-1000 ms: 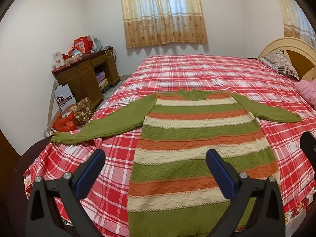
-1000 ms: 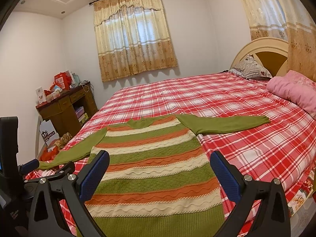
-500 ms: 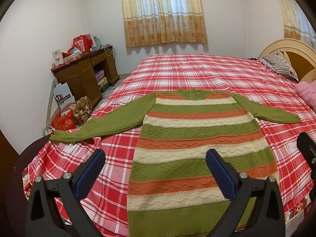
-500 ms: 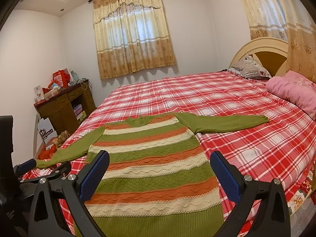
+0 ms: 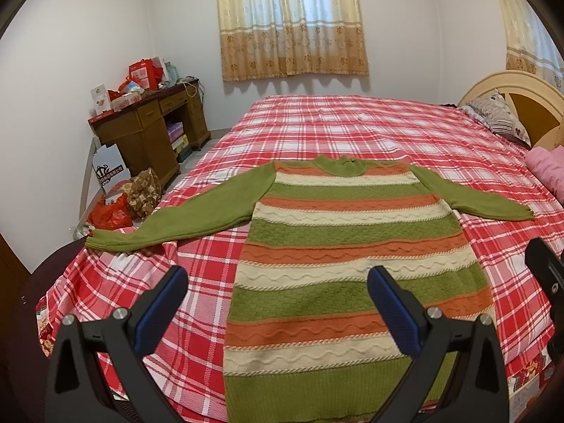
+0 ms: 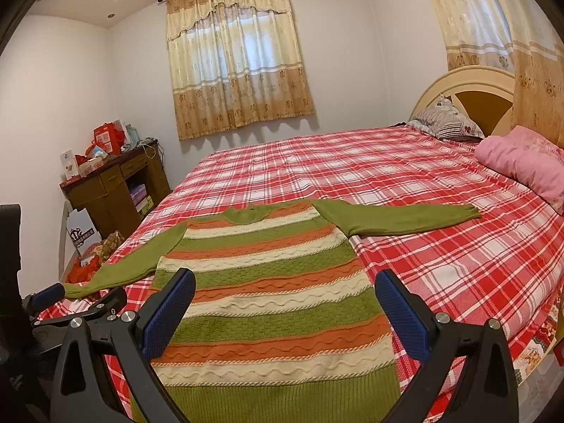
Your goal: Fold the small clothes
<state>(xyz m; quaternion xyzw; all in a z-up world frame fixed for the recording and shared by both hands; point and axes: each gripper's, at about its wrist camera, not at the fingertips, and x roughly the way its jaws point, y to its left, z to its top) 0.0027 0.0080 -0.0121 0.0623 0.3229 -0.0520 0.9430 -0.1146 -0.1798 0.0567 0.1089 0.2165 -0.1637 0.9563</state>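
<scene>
Left wrist view shows the striped sweater (image 5: 352,264) lying flat, sleeves spread, on the plaid bed (image 5: 352,123), with left gripper (image 5: 278,299) and right gripper (image 6: 285,303) both spread wide, empty, above its hem.

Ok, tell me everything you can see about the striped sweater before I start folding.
The sweater is a knit with olive green, orange and cream bands across the body, wavy and cable textures, a ribbed green hem nearest the cameras and a short green collar. Both plain green sleeves are spread outward. It lies flat and unfolded on the red plaid bedspread, hem at the bed's near edge. The left gripper and right gripper are both open above it, touching nothing.
</scene>
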